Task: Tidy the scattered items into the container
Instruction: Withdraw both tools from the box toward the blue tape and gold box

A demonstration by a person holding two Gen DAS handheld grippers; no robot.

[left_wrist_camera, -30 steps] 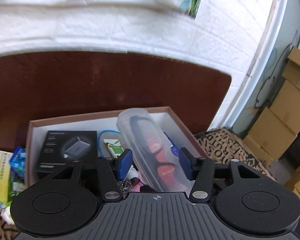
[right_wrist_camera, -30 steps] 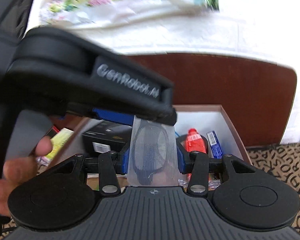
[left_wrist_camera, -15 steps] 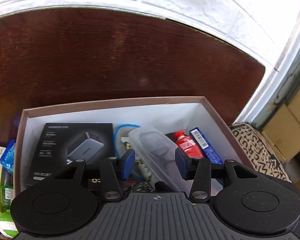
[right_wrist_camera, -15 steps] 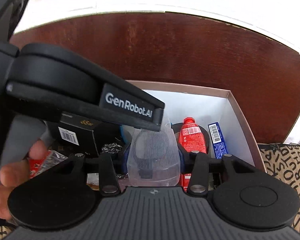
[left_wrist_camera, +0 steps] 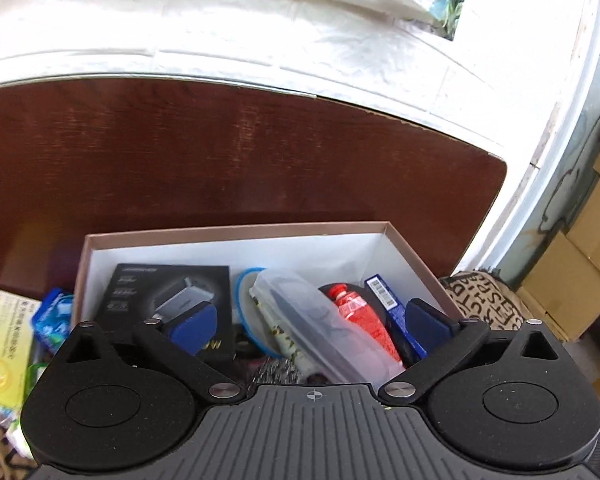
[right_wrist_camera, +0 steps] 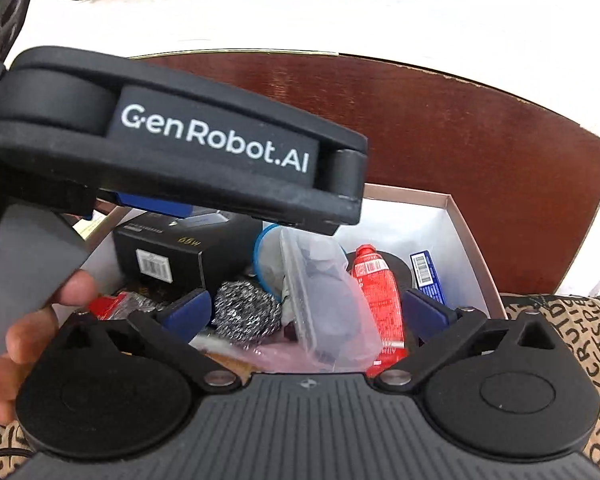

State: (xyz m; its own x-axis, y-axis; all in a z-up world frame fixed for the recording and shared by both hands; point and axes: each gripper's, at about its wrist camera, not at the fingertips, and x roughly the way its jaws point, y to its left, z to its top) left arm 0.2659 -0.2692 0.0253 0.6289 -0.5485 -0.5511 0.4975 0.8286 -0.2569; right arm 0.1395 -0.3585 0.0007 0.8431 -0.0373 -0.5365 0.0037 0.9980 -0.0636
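A clear plastic case with dark glasses inside lies slanted in the open cardboard box, on top of the other items. My left gripper hovers just over it, jaws opening wide, blue pads well apart from the case. In the right wrist view the same case lies between the spread fingers of my right gripper, whose jaws are also opening and do not touch it. The left gripper's black housing crosses the upper left of that view, with a hand below it.
The box also holds a black charger carton, a red tube, a blue pack and a steel scourer. A yellow packet and a blue packet lie left of it. Patterned cloth lies to the right.
Both grippers were shut on the clear case and have let it go. Their jaws have spread wide, and the case has come down into the box.
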